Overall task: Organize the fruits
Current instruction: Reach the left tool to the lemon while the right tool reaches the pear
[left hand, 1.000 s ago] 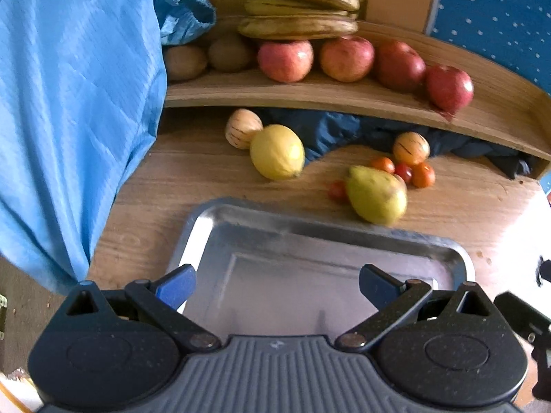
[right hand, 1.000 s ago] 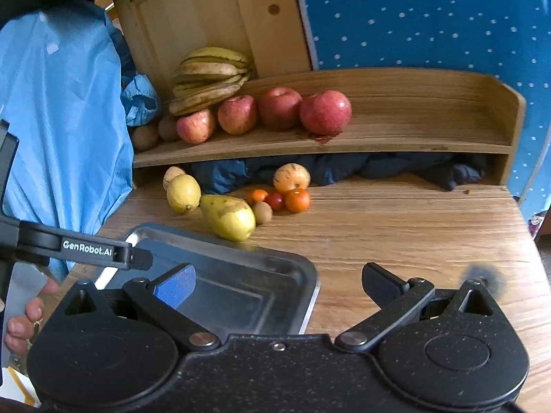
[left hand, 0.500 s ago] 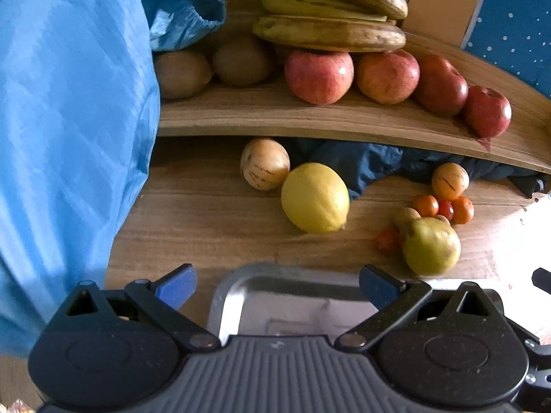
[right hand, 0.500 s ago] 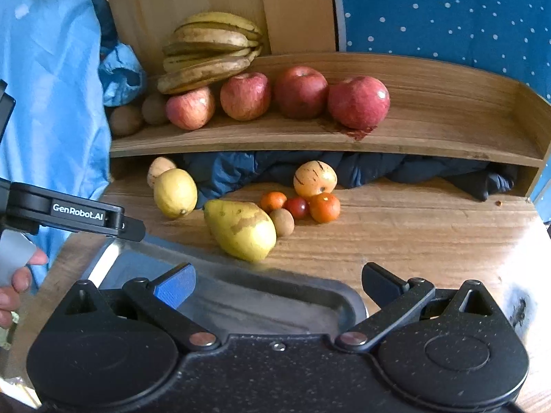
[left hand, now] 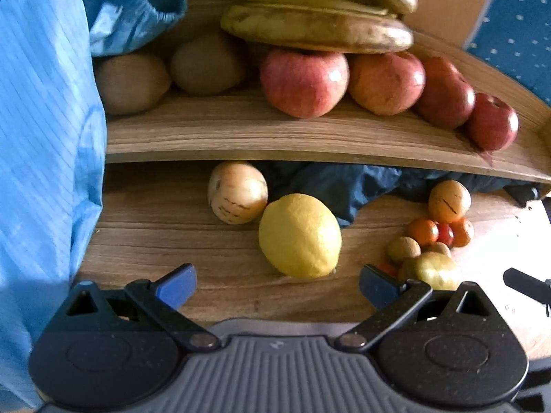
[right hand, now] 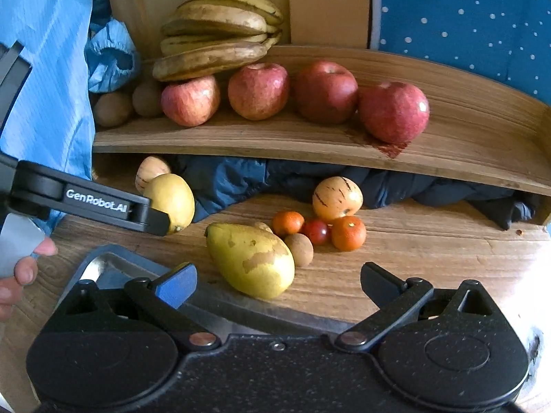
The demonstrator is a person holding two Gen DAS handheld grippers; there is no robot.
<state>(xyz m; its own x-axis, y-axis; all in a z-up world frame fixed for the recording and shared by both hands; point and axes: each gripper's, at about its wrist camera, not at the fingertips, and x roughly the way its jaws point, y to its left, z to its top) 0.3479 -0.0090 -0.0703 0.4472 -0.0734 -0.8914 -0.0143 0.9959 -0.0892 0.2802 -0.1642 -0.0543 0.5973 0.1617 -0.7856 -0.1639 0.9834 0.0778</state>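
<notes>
My left gripper (left hand: 277,280) is open and empty, its jaws spread just short of a yellow lemon (left hand: 299,235) on the wooden table; the lemon also shows in the right wrist view (right hand: 172,201). My right gripper (right hand: 279,280) is open and empty, right in front of a yellow-green pear (right hand: 253,260). Beside the pear lie small orange and red fruits (right hand: 318,229) and a striped pale melon (right hand: 337,198). Another striped melon (left hand: 237,192) sits behind the lemon. A metal tray (right hand: 103,265) lies at the near left.
A wooden shelf (right hand: 310,137) carries several red apples (right hand: 258,91), bananas (right hand: 217,39) and two kiwis (left hand: 132,82). Dark blue cloth (right hand: 241,179) is bunched under the shelf. A light blue sleeve (left hand: 44,155) hangs at the left.
Both grippers have moved forward toward the fruit. The tray has slipped out of the left wrist view, and the lemon and pear now loom close. Both grippers stay open.
</notes>
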